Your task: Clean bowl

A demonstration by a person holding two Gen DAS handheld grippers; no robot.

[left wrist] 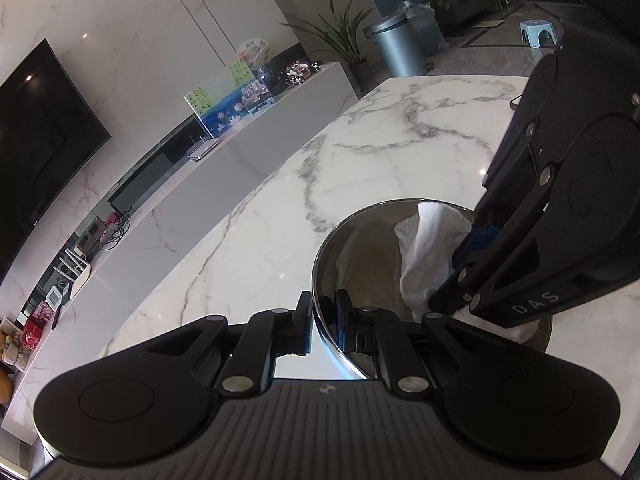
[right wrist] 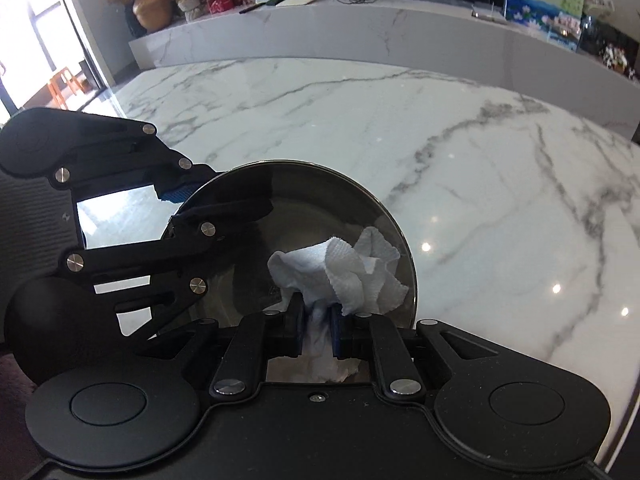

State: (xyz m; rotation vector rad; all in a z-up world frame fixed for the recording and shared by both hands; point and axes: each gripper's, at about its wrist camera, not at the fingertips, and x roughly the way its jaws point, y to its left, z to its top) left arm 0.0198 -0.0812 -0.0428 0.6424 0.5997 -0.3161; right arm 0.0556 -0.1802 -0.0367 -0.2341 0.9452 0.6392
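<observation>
While both tongs clamped, left tongs (left wrist: pixel 322 326) on bowl (right wrist: pixel 304 208) rim, right tongs (right wrist: pixel 316 330) on towel (right wrist: pixel 344 272): marble table (right wrist: pixel 480 152).

Bright daylight enters from a blown-out window (right wrist: pixel 24 28) far left of the tongs; ceiling-light glints dot the glossy counter (right wrist: pixel 480 184); fisheye bends edges.

Both grippers, left (left wrist: pixel 323 322) and right (right wrist: pixel 316 322), are matte black with silver rivets, blue finger pads (one arm lettered "DAS") and ribbed bodies.
</observation>
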